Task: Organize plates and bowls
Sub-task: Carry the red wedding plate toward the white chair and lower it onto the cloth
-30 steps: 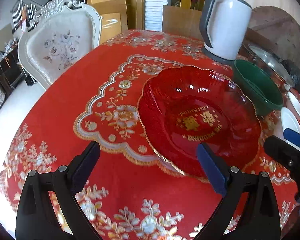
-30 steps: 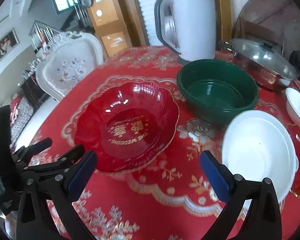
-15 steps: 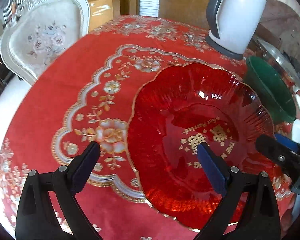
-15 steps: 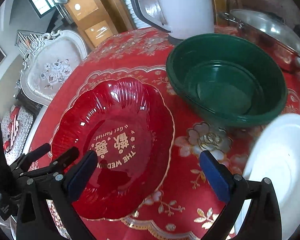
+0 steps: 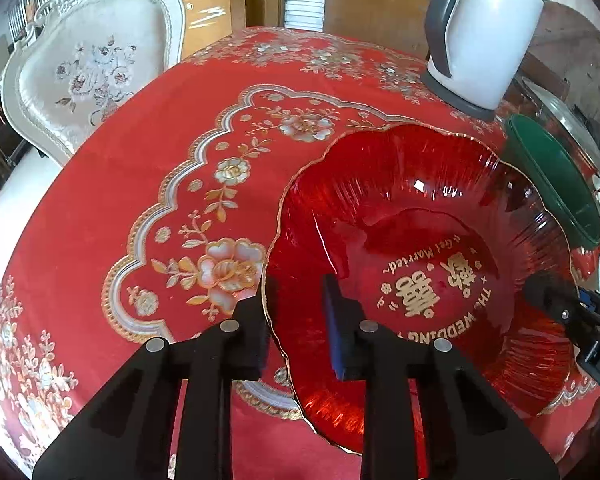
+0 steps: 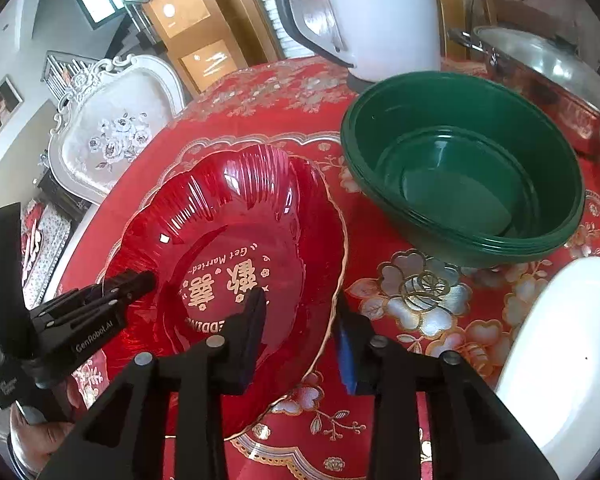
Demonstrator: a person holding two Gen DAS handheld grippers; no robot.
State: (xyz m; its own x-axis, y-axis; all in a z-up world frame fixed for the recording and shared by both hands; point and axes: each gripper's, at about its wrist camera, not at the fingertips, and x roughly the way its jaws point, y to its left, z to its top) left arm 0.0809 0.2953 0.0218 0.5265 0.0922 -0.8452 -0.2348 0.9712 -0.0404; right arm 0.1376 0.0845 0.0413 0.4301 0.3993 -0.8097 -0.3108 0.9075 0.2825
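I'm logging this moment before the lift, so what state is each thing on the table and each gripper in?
red glass plate: gripped at opposite rims by both grippers
left gripper: shut on the plate's rim
right gripper: shut on the plate's rim
green bowls: nested, upright, empty
white plate: lying flat, empty
kettle: upright, lid closed
steel pot: lid on

The plate (image 5: pixel 420 248) right of centre is translucent red, ribbed, with a gold scalloped rim and gold lettering. The cloth (image 5: pixel 140 168) under it is red with gold and silver flowers and a scalloped border. The bowl (image 6: pixel 464 188) at upper right is dark green. The kettle (image 5: pixel 484 32) at top right is white with grey trim. The chair (image 5: pixel 88 76) at upper left is cream with pale flowers.
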